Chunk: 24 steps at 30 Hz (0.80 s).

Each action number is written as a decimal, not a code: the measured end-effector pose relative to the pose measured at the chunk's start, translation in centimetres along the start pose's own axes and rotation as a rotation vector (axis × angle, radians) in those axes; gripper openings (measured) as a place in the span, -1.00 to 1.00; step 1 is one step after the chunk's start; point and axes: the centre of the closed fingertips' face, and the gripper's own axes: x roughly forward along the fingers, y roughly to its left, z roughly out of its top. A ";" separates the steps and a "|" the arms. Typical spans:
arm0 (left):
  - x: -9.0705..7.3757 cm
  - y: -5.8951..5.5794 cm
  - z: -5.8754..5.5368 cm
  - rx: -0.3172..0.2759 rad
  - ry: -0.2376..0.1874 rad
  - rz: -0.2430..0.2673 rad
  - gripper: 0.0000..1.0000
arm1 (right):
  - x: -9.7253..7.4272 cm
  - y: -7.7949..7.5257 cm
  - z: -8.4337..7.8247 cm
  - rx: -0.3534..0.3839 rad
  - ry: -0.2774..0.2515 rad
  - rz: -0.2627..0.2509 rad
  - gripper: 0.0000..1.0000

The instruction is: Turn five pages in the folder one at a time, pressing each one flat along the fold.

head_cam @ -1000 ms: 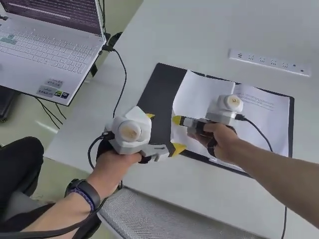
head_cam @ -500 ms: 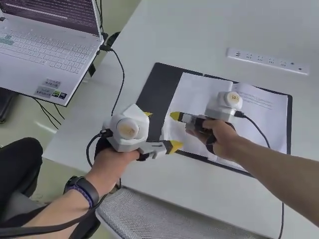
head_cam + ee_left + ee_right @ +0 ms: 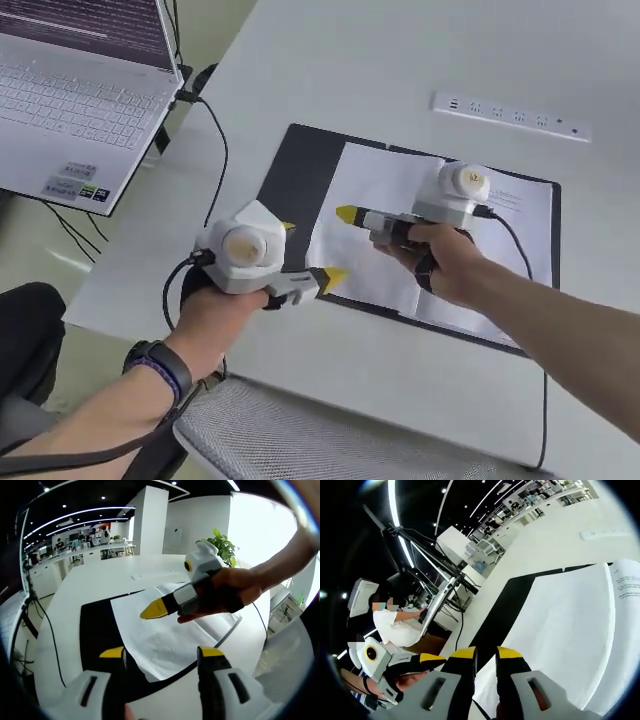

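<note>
**A:** Where does the work sit?

**B:** The open black plastic folder lies flat on the white surface, close to its near edge. A thin white paper page rests over the folder's left half and leaves a strip of black cover bare beside it. The printed white stack is on the right.

**A:** And the tools?

**B:** The left gripper hangs just above the folder's near-left corner, jaws spread wide with nothing between them. The right gripper points across the page with its jaws drawn close together, and I see nothing pinched.

**A:** How will a page behave?

**B:** I'd say light and floppy, quick to crease, and likely to slide over the sheet below or drag a second one along. I'd take it at the free outer edge or a corner with a shallow pinch. For the fold, a narrow tip stroked along with gentle pressure should do, since hard pressure could tear or wrinkle it. The cover looks stiff enough to stay put.
</note>
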 end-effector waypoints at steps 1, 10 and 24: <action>0.2 0.0 0.0 0.000 0.001 -0.002 0.10 | -0.5 -0.3 0.3 -0.003 -0.007 -0.007 -0.75; 1.9 -0.6 -1.2 0.020 0.052 -0.023 -0.17 | -3.8 -0.8 1.0 -0.018 -0.036 -0.041 -0.78; 3.1 -0.3 -4.7 0.011 0.117 -0.017 -0.61 | -6.1 -0.9 0.6 -0.021 -0.041 -0.071 -0.83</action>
